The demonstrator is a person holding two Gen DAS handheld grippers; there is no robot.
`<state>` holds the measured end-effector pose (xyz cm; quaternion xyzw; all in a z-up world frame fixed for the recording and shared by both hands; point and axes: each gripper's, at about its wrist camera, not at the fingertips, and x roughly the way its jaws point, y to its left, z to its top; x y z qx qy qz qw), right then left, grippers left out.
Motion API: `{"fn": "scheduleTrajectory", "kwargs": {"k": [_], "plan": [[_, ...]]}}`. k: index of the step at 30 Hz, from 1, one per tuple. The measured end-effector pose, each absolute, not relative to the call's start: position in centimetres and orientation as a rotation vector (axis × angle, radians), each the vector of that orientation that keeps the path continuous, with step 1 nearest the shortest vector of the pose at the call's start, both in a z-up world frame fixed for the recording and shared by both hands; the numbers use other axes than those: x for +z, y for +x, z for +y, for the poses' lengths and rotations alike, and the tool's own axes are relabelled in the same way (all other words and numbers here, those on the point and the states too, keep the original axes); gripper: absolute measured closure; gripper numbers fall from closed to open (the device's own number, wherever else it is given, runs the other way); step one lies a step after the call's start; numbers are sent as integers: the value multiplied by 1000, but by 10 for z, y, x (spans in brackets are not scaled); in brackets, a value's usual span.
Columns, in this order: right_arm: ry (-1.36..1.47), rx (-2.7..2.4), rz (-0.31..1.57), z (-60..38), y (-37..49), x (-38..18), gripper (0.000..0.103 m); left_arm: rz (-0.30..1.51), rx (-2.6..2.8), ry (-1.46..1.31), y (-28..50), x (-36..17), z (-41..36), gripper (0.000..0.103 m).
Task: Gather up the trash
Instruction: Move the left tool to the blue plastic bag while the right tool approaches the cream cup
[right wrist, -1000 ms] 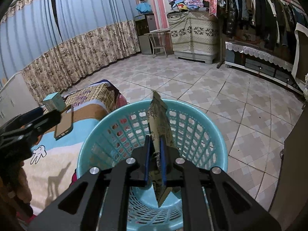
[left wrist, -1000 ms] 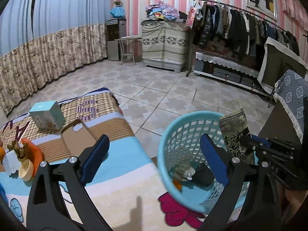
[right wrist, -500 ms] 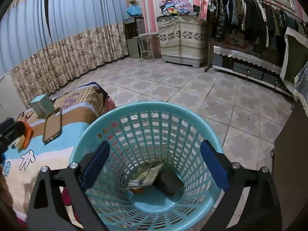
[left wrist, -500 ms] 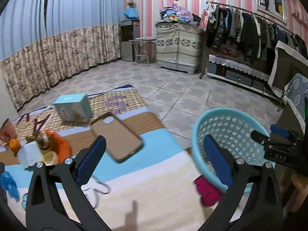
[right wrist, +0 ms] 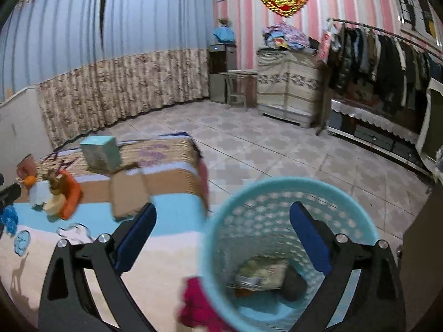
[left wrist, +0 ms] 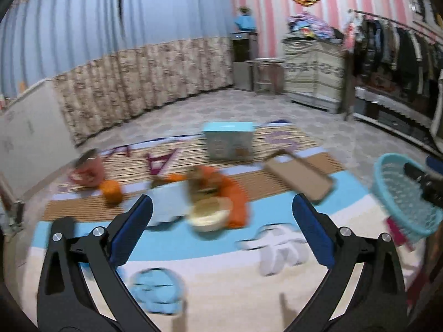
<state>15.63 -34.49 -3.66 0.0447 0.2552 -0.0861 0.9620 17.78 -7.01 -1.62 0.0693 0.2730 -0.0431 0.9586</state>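
Pink-striped bedroom, striped blanket (left wrist: pixel 210 298) below. Teal basket (right wrist: pixel 221 221) beside it, crumpled wrapper (right wrist: pixel 260 274) inside at the bottom. Right gripper (right wrist: pixel 221 235) spread wide over the rim, empty; left gripper (left wrist: pixel 221 221) released, facing the orange bag (left wrist: pixel 232 193) and bowl (left wrist: pixel 207 214).

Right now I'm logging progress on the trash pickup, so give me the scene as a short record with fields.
left gripper: open, empty, facing the clutter on the mat
right gripper: open, empty, above the basket's near rim
basket: turquoise mesh, on the floor beside the mat
in basket: a printed wrapper and a dark lump
mat: striped, spread on the tiled floor
on mat: teal box, phone case, orange fruit, orange wrapper, shallow bowl
image quality: motion-blurred, small items unclear
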Motion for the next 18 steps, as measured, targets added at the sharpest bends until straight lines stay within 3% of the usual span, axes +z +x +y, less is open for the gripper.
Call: {"fn": "scheduleTrajectory", "kwargs": {"k": [10,18], "plan": [[3,-34,517,-243,192,-25,8,597,106,50,182,-34,51,5],[29,30,532,-190,215,-21,8,645,175,-57,189,-53,103,5]]}}
